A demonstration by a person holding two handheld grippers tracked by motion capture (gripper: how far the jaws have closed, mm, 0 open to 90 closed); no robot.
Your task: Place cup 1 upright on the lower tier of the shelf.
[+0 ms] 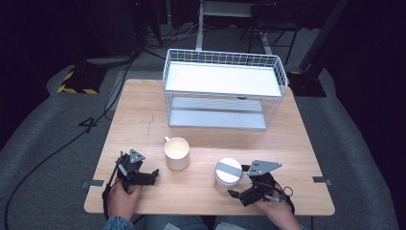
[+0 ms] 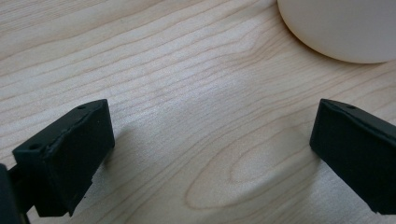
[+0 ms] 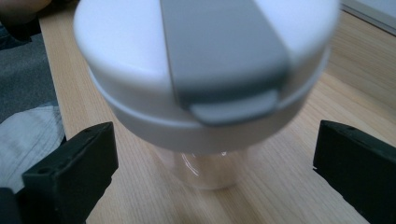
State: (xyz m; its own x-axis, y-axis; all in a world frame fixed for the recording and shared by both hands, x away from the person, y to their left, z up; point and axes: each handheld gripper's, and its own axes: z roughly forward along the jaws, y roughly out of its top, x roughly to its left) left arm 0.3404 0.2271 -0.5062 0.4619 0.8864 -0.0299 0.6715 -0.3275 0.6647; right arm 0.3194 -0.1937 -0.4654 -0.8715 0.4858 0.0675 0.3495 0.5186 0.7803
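Right gripper view: white-lidded jar [image 3: 205, 79] close ahead, blurred, standing upright on the tabletop [image 3: 299, 186] and centred between two black jaws spread wide, pads clear of it on both sides. Grey flip tab across the white lid; clear body below, narrower than the lid, apparently empty, though too blurred to be sure. Probably light and rigid, with smooth, slippery walls; likely to tip or skid if nudged by one jaw before the other. Best hold judged to be on the lid's rim, the widest and most matte part, squarely from both sides; a grip on the clear body underneath seems riskier, being glossier and partly tucked under the overhang. Lid possibly only pressed on, so lifting by it might pull it loose.

High view: same jar [image 1: 228, 171] near the front edge of the tabletop, right of centre, with the right gripper [image 1: 242, 192] just beside it, jaws apart and nothing held. Cream mug [image 1: 176, 153] left of the jar, well apart from it, handle toward the back. Left gripper [image 1: 148, 176] just left of the mug, resting low, jaws likewise wide apart and empty over bare wood. White wire rack [image 1: 224, 88] with two shelves at the far side, well behind both.
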